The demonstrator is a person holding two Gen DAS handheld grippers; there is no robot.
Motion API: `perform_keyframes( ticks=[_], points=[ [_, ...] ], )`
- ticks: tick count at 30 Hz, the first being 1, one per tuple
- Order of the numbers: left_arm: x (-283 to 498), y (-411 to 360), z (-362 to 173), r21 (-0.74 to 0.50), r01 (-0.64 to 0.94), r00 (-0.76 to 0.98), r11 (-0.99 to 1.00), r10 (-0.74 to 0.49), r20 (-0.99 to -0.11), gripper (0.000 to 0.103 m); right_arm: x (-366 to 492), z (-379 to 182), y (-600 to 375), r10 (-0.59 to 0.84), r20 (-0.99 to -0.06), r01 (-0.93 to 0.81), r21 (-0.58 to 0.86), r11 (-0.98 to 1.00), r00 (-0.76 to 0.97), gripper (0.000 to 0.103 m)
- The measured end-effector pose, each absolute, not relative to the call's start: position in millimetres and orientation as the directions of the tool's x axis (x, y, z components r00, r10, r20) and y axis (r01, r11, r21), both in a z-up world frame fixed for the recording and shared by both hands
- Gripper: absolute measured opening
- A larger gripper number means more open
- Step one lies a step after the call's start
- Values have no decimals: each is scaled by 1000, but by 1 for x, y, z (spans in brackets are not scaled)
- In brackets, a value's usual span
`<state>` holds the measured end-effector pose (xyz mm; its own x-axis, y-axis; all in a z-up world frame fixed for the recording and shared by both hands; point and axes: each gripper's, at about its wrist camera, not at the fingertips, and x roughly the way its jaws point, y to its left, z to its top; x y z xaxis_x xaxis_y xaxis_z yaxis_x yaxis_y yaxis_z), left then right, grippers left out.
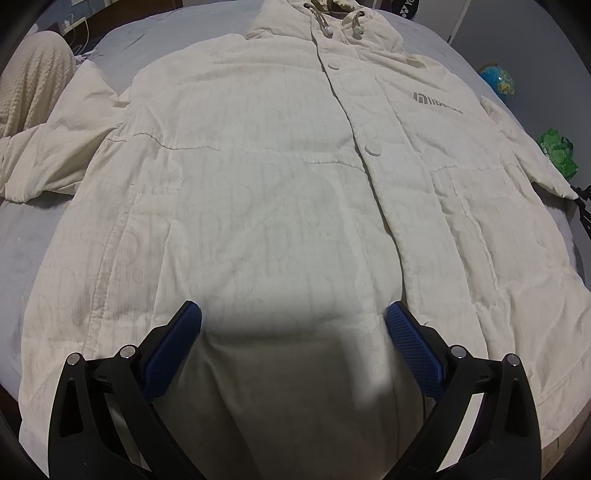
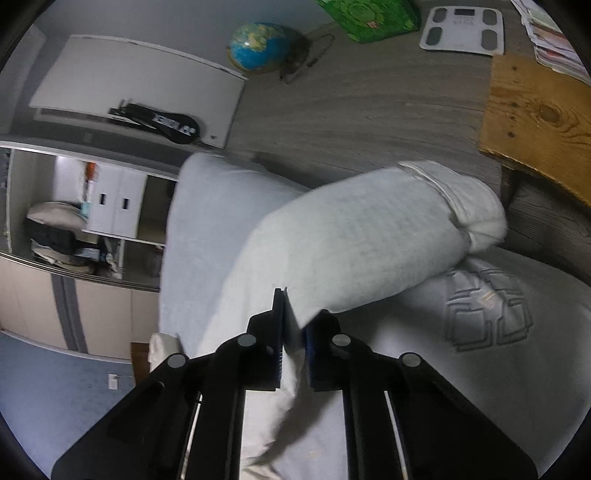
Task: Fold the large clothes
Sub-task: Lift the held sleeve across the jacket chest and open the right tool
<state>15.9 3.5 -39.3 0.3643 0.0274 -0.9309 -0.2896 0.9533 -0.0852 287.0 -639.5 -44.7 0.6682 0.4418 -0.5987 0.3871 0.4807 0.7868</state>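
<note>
A large cream hooded jacket (image 1: pixel 258 177) lies face up and spread flat on a grey-blue bed (image 1: pixel 22 236), hood at the far end, snap buttons down the front. My left gripper (image 1: pixel 293 314) is open and empty, hovering over the jacket's lower front near the hem. In the right wrist view my right gripper (image 2: pixel 293 314) is shut on the jacket's sleeve (image 2: pixel 354 236) and holds it lifted, the cuff (image 2: pixel 454 192) pointing away over the bed's edge.
A textured cream pillow (image 1: pixel 33 85) sits at the bed's far left. On the floor beside the bed are a globe (image 2: pixel 258 46), a green box (image 2: pixel 369 14), a white scale (image 2: pixel 461 27) and a wooden board (image 2: pixel 539 122). A wardrobe (image 2: pixel 74 214) stands behind.
</note>
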Motion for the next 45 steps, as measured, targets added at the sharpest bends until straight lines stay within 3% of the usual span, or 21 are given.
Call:
perform_keyframes(
  ticks=[9,19,27,36,45],
  points=[
    [7,18,-26,-186,-353,454,917,-6,-891,96,289,32,-582,535,-480,180,837,517,696,4],
    [3,22,-3,-235,-349,561,907,1,-828,96,273,84,-463,666,-456,-6,822,569,590,3],
    [-9,34,17,-251,-388,643,887,65,-763,96,240,88,-355,735,-523,-157,759,632,431,3],
    [-9,40,16,-265,-399,646,878,64,-761,96,194,63,-265,738,-625,-313,668,675,257,3],
    [-9,41,11,-241,-414,631,878,85,-771,96,159,9,-186,644,-755,-394,558,730,124,3]
  ],
)
